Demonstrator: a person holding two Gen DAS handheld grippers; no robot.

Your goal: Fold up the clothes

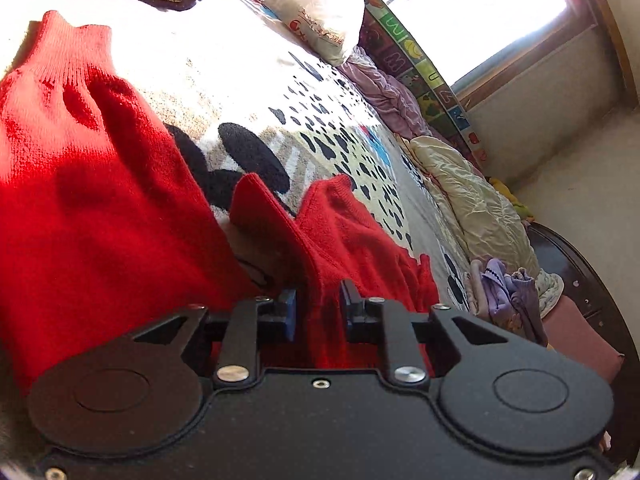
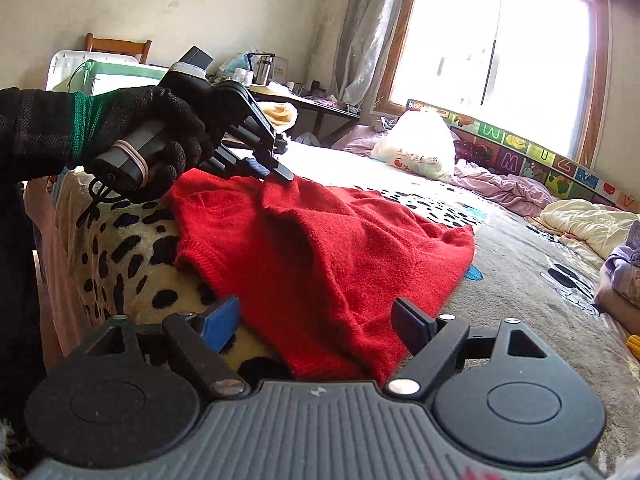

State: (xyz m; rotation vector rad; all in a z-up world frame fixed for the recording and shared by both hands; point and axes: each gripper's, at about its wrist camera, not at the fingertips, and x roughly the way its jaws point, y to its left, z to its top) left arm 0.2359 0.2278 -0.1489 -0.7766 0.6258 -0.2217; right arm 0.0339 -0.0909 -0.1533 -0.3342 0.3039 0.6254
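A red knit sweater (image 2: pixel 320 256) lies on a spotted blanket (image 2: pixel 132 256) on the bed. My left gripper (image 1: pixel 318 312) is shut on a raised fold of the sweater (image 1: pixel 100 208), with red knit pinched between its blue pads. It also shows in the right wrist view (image 2: pixel 276 172), held by a black-gloved hand and lifting the cloth into a peak. My right gripper (image 2: pixel 316 328) is open, its jaws standing on either side of the sweater's near edge, not closed on it.
A white plastic bag (image 2: pixel 420 148), rumpled purple bedding (image 2: pixel 504 188) and a cream quilt (image 2: pixel 588 220) lie along the far side of the bed below a letter-patterned mat (image 2: pixel 520 148). Folded purple clothes (image 1: pixel 504 292) sit at the right. A cluttered desk (image 2: pixel 304 100) stands behind.
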